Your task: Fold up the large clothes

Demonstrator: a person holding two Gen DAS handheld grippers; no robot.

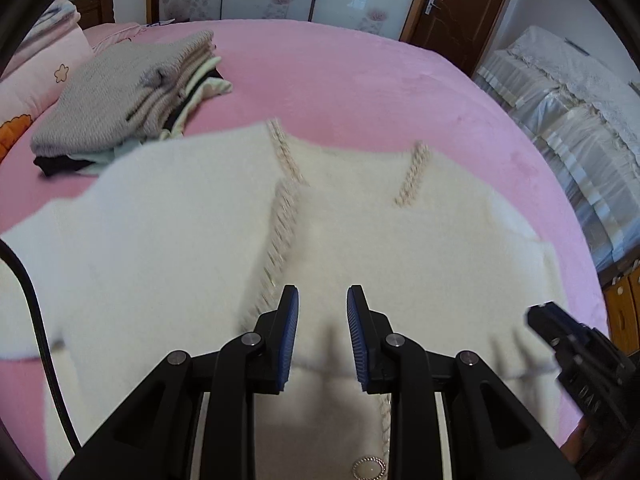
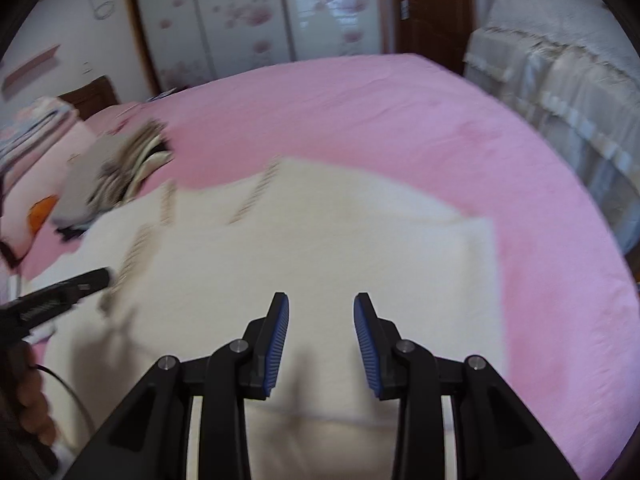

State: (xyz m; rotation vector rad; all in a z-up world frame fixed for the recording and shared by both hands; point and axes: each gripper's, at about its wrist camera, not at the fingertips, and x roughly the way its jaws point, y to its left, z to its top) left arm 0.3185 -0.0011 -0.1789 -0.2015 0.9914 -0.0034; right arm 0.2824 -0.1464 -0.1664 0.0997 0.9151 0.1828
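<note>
A large white fuzzy cardigan point(image 1: 168, 236) with beige braided trim and a pearl button lies spread on the pink bed point(image 1: 360, 80). It also shows in the right wrist view point(image 2: 340, 232). My left gripper point(image 1: 322, 296) is open and empty, hovering over the cardigan's middle near the trim line. My right gripper point(image 2: 321, 300) is open and empty over the cardigan's right part. The right gripper shows at the left wrist view's right edge point(image 1: 540, 316). The left gripper shows at the right wrist view's left edge point(image 2: 100, 278).
A stack of folded clothes point(image 1: 120, 96) with a grey knit on top sits at the bed's far left, also seen in the right wrist view point(image 2: 104, 176). A pink quilt point(image 1: 36, 68) lies beside it. Covered furniture point(image 1: 568, 120) stands right of the bed.
</note>
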